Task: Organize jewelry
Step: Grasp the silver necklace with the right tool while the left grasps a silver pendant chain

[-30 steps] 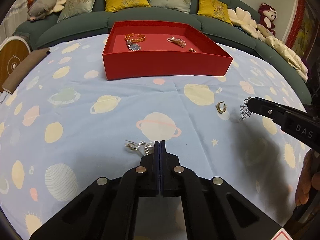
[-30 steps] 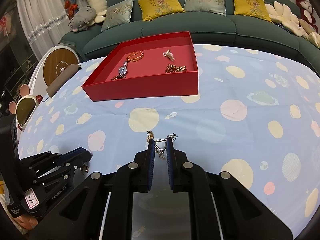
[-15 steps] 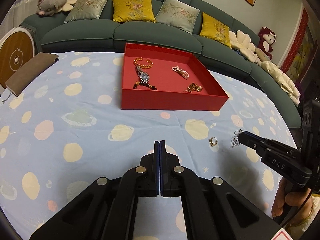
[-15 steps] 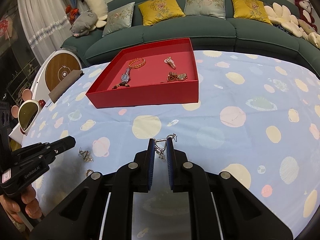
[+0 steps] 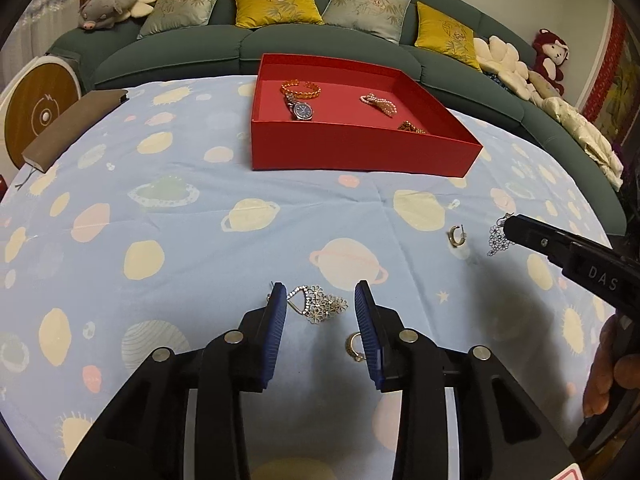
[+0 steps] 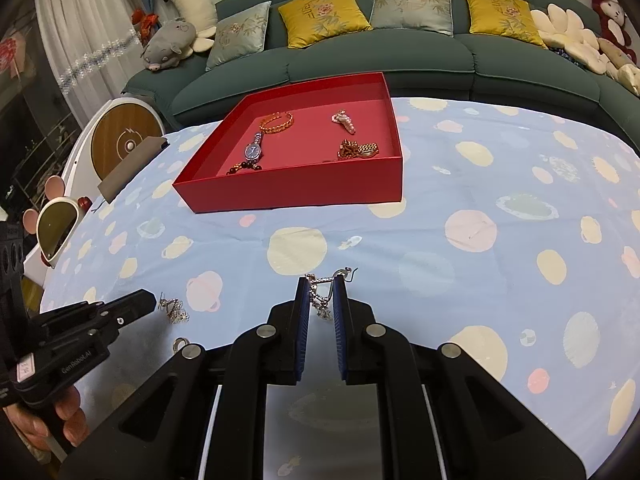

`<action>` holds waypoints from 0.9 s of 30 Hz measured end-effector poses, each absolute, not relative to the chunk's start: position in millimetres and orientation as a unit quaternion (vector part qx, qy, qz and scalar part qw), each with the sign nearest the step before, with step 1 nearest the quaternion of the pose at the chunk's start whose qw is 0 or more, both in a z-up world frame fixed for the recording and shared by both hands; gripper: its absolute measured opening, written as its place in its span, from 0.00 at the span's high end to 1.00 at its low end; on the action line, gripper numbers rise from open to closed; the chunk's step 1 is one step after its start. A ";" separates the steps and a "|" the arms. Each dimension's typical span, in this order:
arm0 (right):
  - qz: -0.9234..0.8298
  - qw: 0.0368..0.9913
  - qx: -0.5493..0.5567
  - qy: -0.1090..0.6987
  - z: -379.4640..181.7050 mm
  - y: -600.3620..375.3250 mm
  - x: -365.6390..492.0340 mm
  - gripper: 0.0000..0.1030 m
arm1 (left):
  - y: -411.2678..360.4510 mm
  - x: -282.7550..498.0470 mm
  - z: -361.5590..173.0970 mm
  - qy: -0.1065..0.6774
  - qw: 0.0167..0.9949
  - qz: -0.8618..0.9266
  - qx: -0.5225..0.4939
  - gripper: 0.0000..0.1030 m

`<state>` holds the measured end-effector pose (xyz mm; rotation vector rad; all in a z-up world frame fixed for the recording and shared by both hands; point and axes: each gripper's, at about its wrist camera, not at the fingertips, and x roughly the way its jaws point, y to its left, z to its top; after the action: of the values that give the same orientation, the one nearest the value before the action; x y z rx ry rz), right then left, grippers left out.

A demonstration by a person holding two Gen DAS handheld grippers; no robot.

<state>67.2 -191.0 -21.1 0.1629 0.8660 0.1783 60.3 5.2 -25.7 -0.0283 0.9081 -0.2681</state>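
Note:
A red box [image 5: 360, 156] [image 6: 296, 192] on the blue planet-print cloth holds a gold bracelet [image 5: 300, 89], a watch [image 5: 302, 110], a pearl piece [image 5: 378, 103] and a gold chain [image 6: 358, 150]. My left gripper [image 5: 320, 304] is open low over the cloth, its fingers either side of a silver flower earring [image 5: 320, 304] [image 6: 173, 309]. A gold hoop earring [image 5: 354, 346] lies by its right finger. My right gripper [image 6: 321, 294] is shut on a silver flower earring [image 6: 320, 300] [image 5: 498, 236] and holds it just above the cloth. Another gold hoop earring [image 5: 456, 236] lies left of it.
A green sofa [image 5: 280, 40] with yellow and grey cushions and plush toys curves behind the table. A brown notebook [image 5: 72, 128] lies at the left edge of the cloth. A round wooden-faced device [image 6: 124, 140] and white sunglasses [image 6: 56, 232] stand off the left side.
My left gripper has opened and come down around the silver flower earring on the cloth. My right gripper stays shut on its earring, almost still.

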 end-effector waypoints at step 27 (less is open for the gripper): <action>0.090 0.903 0.085 0.411 -14.1 -188.5 66.3 0.89 | 1.7 76.9 -6.7 0.420 0.896 -0.142 -0.021 0.90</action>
<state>66.3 -188.5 -14.1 0.1753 0.8489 0.1861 76.9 1.7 -6.7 -0.0438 0.8712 -0.2942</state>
